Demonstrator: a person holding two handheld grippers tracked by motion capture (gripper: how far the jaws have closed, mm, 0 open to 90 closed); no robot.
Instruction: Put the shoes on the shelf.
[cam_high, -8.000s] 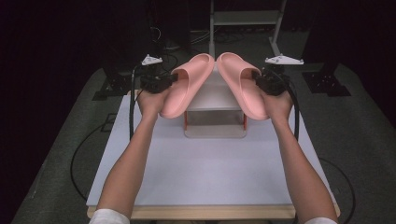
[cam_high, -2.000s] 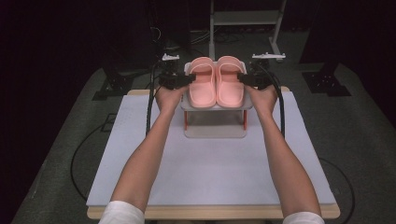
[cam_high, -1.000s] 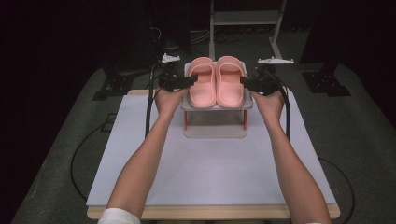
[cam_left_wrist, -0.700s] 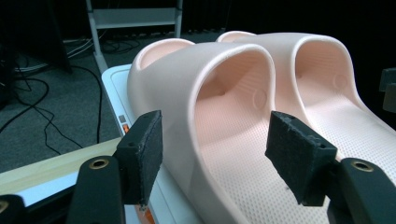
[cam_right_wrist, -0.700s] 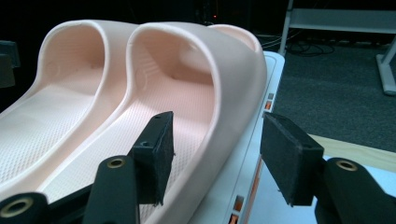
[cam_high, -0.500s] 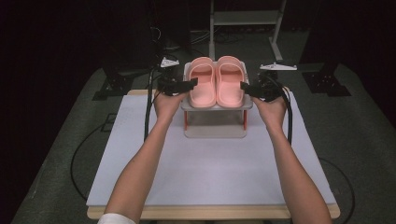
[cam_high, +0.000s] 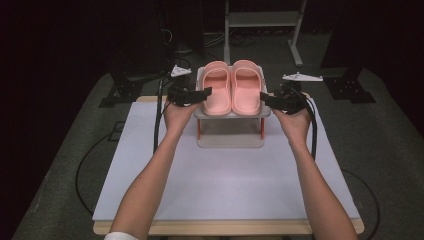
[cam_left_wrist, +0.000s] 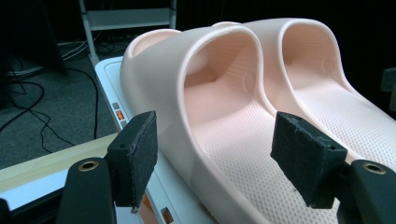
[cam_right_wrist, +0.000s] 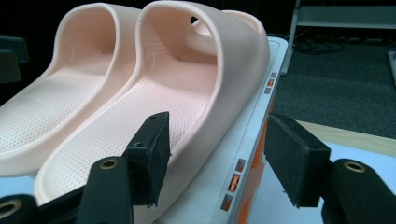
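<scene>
Two pink slippers, left slipper and right slipper, sit side by side, touching, on a small white rack at the table's twelve o'clock end; the left gripper, at nine o'clock of the pair, has just been opening, its pads clear of the left slipper's outer wall between them; the right gripper, at three o'clock, likewise has just been opening, straddling the right slipper's edge without pressing it.
</scene>
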